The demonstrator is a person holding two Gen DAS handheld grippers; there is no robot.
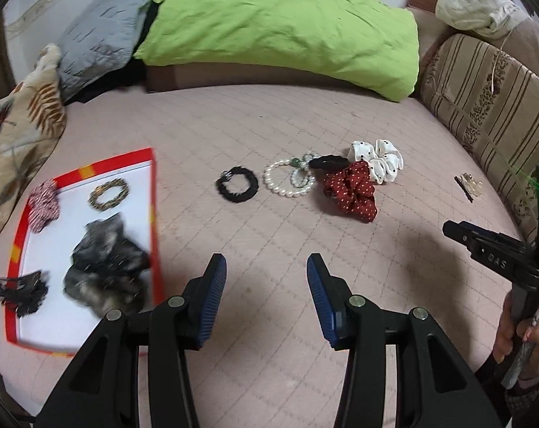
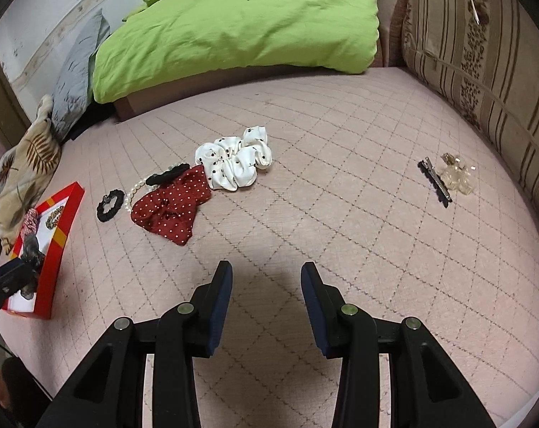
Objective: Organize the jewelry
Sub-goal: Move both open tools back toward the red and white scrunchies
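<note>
Red cardboard frames the shallow box (image 1: 152, 192) at the left of the bed (image 1: 269, 125), and it already holds a grey fluffy scrunchie (image 1: 105, 267), a gold-brown beaded bracelet (image 1: 109, 192), a red-and-white striped tie (image 1: 43, 201) and a black clip (image 1: 20, 290). So the sorting looks partly done, with both pairs of tongs between items.

The left tongs (image 1: 266, 285) hang over bare quilt just beside the box, moderately apart and holding nothing. The right tongs (image 2: 266, 285) are the same, part-open and empty above the pink quilting.

What is left lies in a loose cluster mid-bed: a black hair tie (image 1: 237, 183), a pearl bracelet (image 1: 287, 178) touching it on one side, a small black scrunchie (image 1: 328, 162), a dark red dotted scrunchie (image 1: 351, 190) and a white dotted one (image 1: 376, 160) overlapping each other. Well apart to the right sit a black-and-silver clip (image 2: 435, 182) and a clear hair claw (image 2: 456, 174).

The next pick, I would guess, calls for lowering one pair of tongs onto a single piece; the pearls, tangled under the fabric, may drag neighbours along.
</note>
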